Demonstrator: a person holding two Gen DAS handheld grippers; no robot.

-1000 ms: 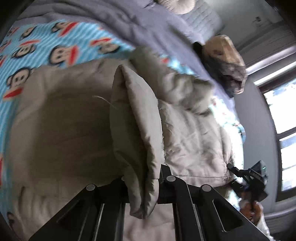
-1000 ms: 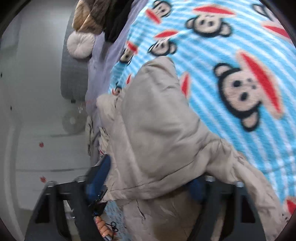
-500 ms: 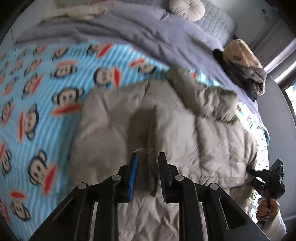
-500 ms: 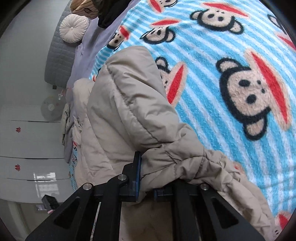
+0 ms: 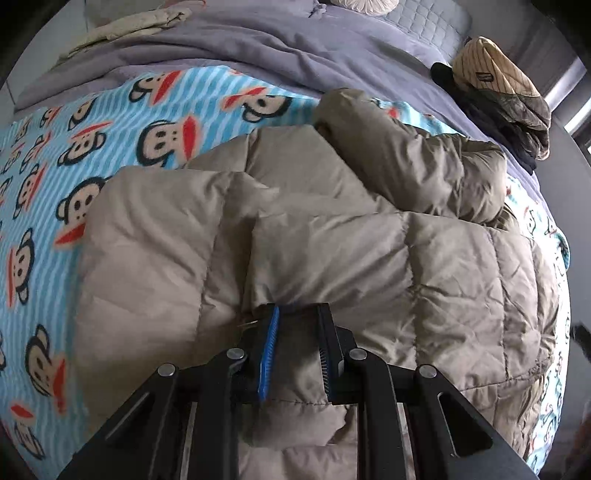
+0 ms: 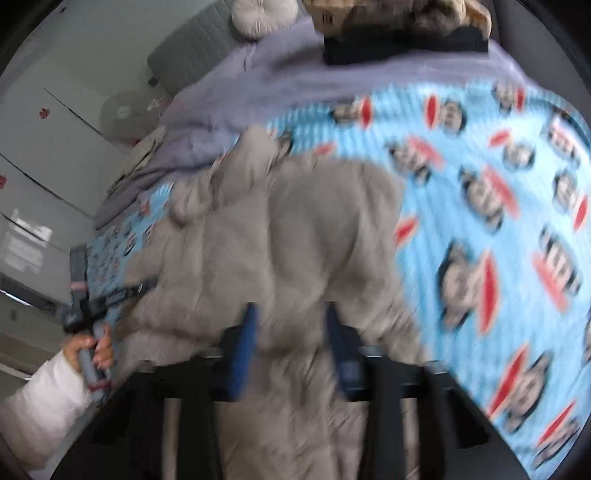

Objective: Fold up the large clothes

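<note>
Beige puffer jacket (image 5: 332,236) spread on monkey-print blanket (image 5: 48,192). Left gripper (image 5: 297,332) open, fingers apart over fabric. Right gripper (image 6: 291,332) blurred, open, jacket between fingers.

Both grippers — left gripper (image 5: 297,343), right gripper (image 6: 290,339) — jaws apart

Under me lay a bed spread with a blue striped blanket (image 5: 110,122) printed with monkey faces. A grey duvet (image 5: 295,48) lay bunched beyond it, up against a grey quilted headboard (image 5: 428,14) with a round pale cushion (image 6: 264,16). A heap of clothes (image 5: 502,92) sat at the bed's far corner. To one side I saw white cupboards (image 6: 44,155) with small red marks, catching daylight, and a fan (image 6: 120,114) beside the bed.
</note>
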